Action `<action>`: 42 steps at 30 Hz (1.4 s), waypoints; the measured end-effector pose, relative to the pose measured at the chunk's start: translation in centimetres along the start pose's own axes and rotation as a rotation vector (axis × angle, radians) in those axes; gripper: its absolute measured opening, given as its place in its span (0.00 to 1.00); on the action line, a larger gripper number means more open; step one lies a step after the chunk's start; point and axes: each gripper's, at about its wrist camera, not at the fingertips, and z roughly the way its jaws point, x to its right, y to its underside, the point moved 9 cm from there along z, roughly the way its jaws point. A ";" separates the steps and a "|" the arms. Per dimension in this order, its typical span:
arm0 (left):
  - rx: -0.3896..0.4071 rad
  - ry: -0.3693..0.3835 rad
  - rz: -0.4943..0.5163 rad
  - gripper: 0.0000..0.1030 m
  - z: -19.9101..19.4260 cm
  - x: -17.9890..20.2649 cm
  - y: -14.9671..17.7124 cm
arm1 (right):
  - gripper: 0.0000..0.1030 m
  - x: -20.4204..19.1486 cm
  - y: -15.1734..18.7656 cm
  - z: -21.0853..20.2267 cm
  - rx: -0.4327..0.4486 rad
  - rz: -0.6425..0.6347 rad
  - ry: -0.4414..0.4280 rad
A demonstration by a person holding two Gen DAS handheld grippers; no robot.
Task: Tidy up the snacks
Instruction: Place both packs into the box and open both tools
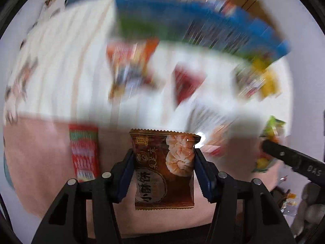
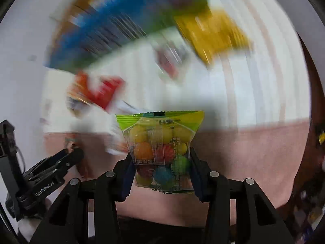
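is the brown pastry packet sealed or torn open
Sealed, as far as shown: the brown pastry packet in the left gripper has both crimped ends intact and lies flat. Its back is hidden.

Blurred snack packets (image 1: pixel 130 65) lie on a white-and-pink cloth (image 1: pixel 61 77).

2 wrist views, steeply downward, shared table (image 1: pixel 61 77)

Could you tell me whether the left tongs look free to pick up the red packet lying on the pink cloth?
Probably not yet: the left tongs are shut on a brown snack packet, though the red packet lies uncovered.
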 end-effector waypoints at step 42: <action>0.028 -0.059 0.066 0.95 2.5 -1.6 -33.9 | 0.94 -1.2 -32.9 -1.5 0.102 -0.080 0.269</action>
